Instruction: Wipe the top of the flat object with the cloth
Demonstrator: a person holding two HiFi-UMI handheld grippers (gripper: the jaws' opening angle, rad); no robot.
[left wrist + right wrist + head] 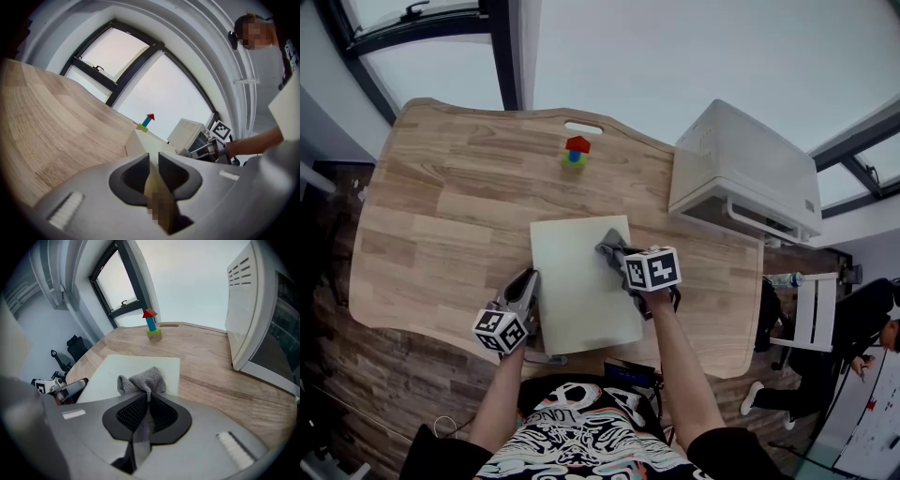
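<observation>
On the light wooden table (441,234), the flat pale-cream board (581,305) is clamped at its left edge by the left gripper (529,283), presumably for steadiness. The grey woven cloth (610,247), pinched by the right gripper (622,264), is laid on the board's top.

This looks like an office or lab workroom. A light wooden desk (441,234) with an oval slot (583,127) at its far edge stands on dark plank flooring (333,281). Beyond the desk are large dark-framed windows (431,66). To its right are a white chair (814,314), a seated person (858,328) and a whiteboard (872,422).
</observation>
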